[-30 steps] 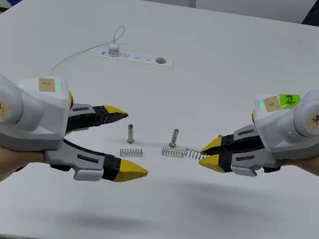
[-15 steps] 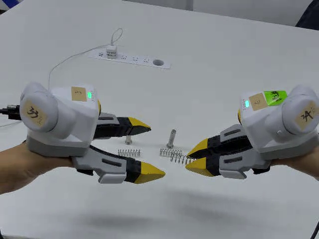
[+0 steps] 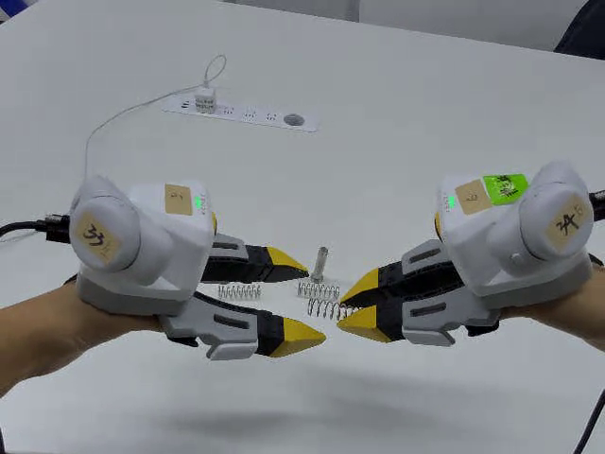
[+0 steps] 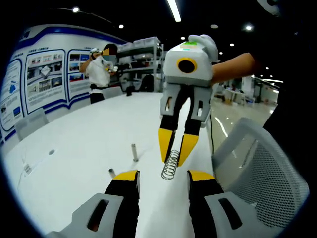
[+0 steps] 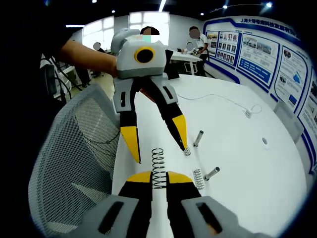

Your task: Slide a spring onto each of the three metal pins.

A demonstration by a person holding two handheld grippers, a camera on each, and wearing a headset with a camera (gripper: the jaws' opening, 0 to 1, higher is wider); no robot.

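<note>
Right gripper (image 5: 158, 179): fingers closed on one end of a spring (image 5: 158, 167), held off the tabletop (image 3: 425, 113). Its long axis is pointed out of the fingers toward the left gripper (image 4: 163, 177), whose fingers are spread and empty. An upright pin (image 3: 319, 263) is seen just beyond at frame centre; right gripper judged nearer, and tilting the spring upright is likely needed.

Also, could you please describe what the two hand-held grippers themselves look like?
Both the left hand-held gripper and right hand-held gripper have white-and-grey housings, black jaws with yellow tips, a green light and tan handwritten labels. The right one adds a bright green sticker. A black cable trails from the left one.
</note>
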